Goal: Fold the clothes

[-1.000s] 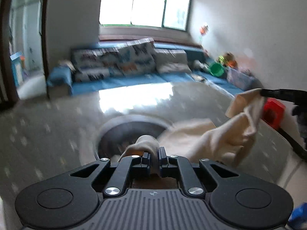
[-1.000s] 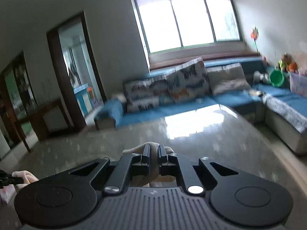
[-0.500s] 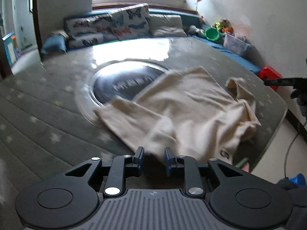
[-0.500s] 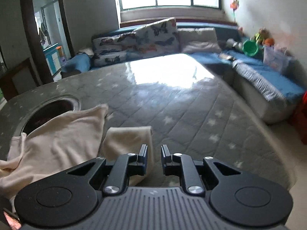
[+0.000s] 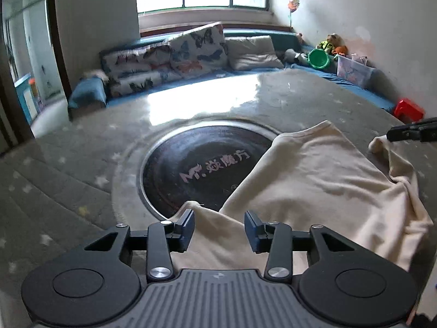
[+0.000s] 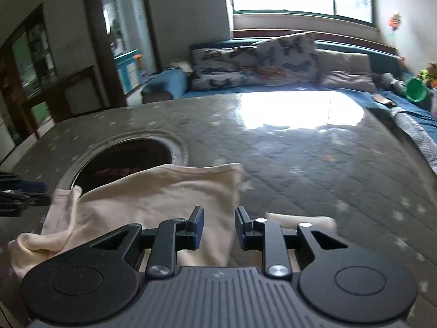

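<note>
Left wrist view: the cream garment point(image 5: 314, 188) lies spread on the grey star-patterned table point(image 5: 68, 169), one edge overlapping the dark round inset point(image 5: 196, 169) at the table's centre. This view alone shows the inset's pale lettering, which reads "MT." followed by Chinese characters too small to make out reliably. It also shows the tips of the right gripper point(image 5: 412, 133) at the far right edge, just above a raised cream corner of the garment; whether they touch the cloth cannot be told. A red stool point(image 5: 408, 108) stands beyond the table.

Right wrist view: the same garment point(image 6: 153, 199) is seen from the other side, with a straight hem toward the table's middle and a separate cream flap point(image 6: 300, 220) just right of the fingers. The lettering on the inset point(image 6: 125, 161) is blurred here. A doorway and a dark cabinet appear at left, hidden from the other camera. A sofa with butterfly cushions point(image 6: 262, 63) backs the table in both views.

Left gripper point(image 5: 218, 228): jaws set wide apart, empty, hovering over a near fold of the garment.

Right gripper point(image 6: 218, 227): jaws moderately apart, empty, above the garment's edge
</note>
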A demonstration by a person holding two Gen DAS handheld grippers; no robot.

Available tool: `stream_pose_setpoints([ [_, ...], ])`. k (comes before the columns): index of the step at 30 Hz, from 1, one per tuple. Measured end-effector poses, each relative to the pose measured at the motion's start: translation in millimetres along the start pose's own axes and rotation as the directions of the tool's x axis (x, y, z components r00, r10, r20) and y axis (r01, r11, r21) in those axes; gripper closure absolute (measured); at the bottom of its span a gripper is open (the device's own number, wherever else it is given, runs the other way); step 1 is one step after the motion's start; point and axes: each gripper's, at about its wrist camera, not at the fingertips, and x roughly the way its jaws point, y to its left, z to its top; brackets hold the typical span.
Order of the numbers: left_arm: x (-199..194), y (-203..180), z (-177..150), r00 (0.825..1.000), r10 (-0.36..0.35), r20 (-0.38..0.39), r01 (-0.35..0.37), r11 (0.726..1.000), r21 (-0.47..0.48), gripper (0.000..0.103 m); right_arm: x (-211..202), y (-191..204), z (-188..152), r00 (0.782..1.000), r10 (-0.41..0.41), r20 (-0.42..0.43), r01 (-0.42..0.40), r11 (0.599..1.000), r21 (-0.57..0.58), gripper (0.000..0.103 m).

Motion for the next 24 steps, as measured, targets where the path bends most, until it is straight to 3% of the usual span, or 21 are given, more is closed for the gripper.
stream_pose_setpoints([
  [4, 26.4, -1.5, 0.8, 0.997, 0.071, -0.001, -0.071, 0.997, 0.003, 0.059, 16.4, 10.9, 3.0, 1.0, 0.012, -0.024, -0.013, 1.0, -0.01, 0.077],
  [8, 39.7, 14.9, -1.9, 0.996, 0.087, -0.018, -0.089, 0.992, -0.088, 0.059, 27.8, 19.5, 4.9, 0.999, 0.024, -0.042, -0.025, 1.0, -0.019, 0.077],
  [13, 25.1, 45.7, -12.8, 0.993, 0.116, 0.032, -0.105, 0.963, -0.247, 0.059, 29.0, 23.1, 4.5, 0.998, 0.024, -0.052, -0.025, 0.999, -0.023, 0.073],
  [16, 23.0, 49.3, -21.9, 0.986, 0.168, 0.014, -0.16, 0.96, -0.229, 0.059, 32.3, 24.0, 3.5, 0.998, 0.018, -0.062, -0.02, 0.999, -0.026, 0.072],
  [19, 26.3, 50.6, -30.1, 0.985, 0.174, -0.01, -0.171, 0.958, -0.228, 0.06, 35.7, 26.3, 2.8, 0.997, 0.019, -0.068, -0.021, 1.0, -0.019, 0.072],
  [20, 25.9, 49.5, -31.7, 0.985, 0.175, 0.0, -0.171, 0.959, -0.225, 0.061, 35.7, 27.3, 2.5, 0.997, 0.02, -0.068, -0.022, 1.0, -0.019, 0.072],
  [24, 23.9, 44.7, -35.8, 0.986, 0.163, 0.033, -0.153, 0.967, -0.205, 0.093, 34.2, 31.9, 2.0, 0.998, 0.024, -0.064, -0.026, 0.999, -0.029, 0.072],
])
